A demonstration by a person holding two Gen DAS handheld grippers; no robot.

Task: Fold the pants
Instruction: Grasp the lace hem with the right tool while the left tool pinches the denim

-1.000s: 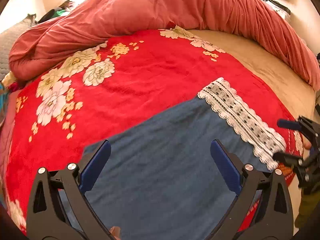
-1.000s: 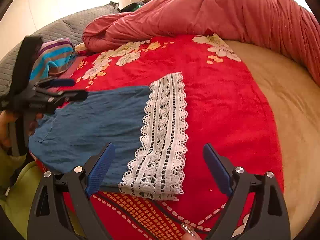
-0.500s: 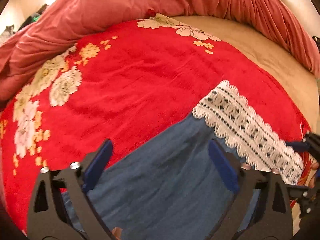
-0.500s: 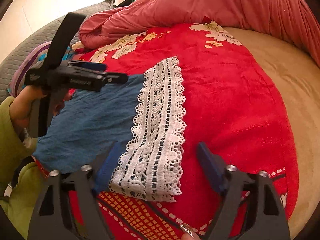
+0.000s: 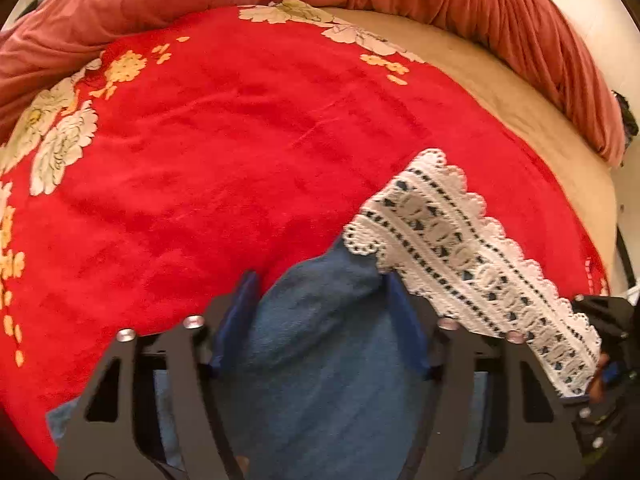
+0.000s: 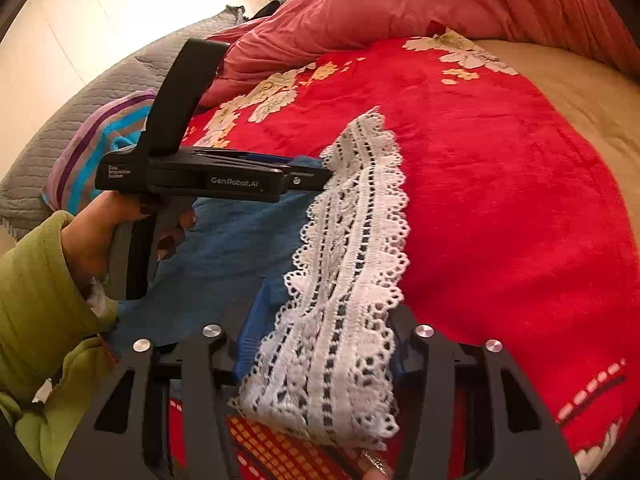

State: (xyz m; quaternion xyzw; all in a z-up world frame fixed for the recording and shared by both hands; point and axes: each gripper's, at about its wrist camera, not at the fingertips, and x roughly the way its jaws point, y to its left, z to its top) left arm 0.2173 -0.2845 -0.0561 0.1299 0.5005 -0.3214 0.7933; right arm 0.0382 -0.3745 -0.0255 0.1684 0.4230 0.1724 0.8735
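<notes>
Pants (image 5: 320, 360) lay unfolded on bed (image 5: 240, 140); left gripper (image 5: 320, 312) and right gripper (image 6: 324, 332) were closing around bunched cloth, first fold pending

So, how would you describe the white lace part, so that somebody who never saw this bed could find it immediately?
Start from the big red floral blanket that covers the bed. On it lie blue pants, and the white lace band runs across their end. It is the only openwork white cloth with scalloped edges there; the flowers nearby are only printed on the blanket.
</notes>
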